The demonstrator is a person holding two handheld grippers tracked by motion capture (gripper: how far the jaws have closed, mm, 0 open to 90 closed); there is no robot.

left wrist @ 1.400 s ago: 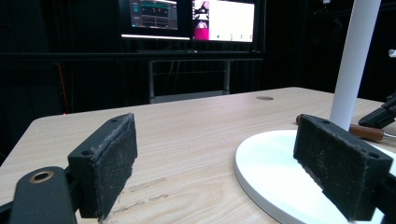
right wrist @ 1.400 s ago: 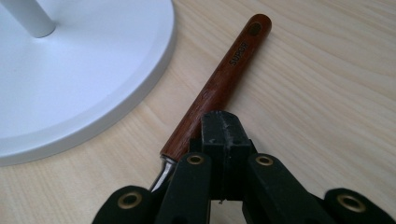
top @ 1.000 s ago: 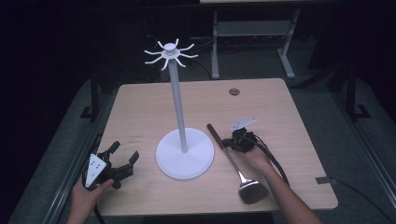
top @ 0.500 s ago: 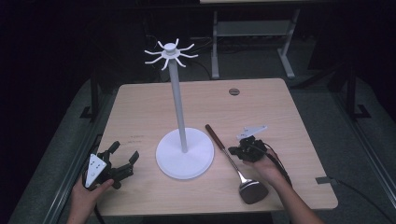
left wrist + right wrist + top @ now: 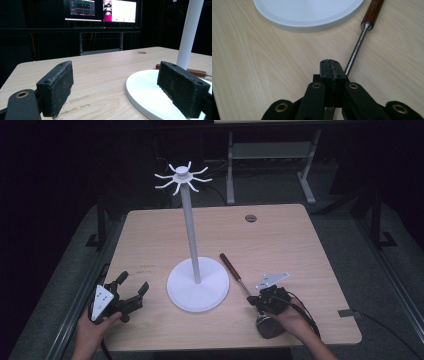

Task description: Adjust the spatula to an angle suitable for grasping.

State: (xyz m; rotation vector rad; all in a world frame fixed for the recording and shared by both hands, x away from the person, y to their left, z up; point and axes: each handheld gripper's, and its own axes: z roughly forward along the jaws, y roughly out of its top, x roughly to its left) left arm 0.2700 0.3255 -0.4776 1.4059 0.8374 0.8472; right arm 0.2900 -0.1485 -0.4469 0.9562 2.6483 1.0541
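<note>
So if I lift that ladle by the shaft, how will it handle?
The ladle looks stiff: thin metal shaft, wooden handle. The shaft looks smooth and thin, so it may twist or slip between the right gripper's flat pads. The bowl end is probably heavier, so expect it to droop.

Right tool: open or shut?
Shut. In the right gripper view the right tool's pads press flat together; the ladle's metal shaft passes beside them.

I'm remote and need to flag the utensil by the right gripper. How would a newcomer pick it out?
Start at the tall white stand on the wooden table. Just right of its round base lies the utensil, slanting towards the right gripper. Nothing else on the table has its reddish-brown wooden handle and thin metal shaft.
</note>
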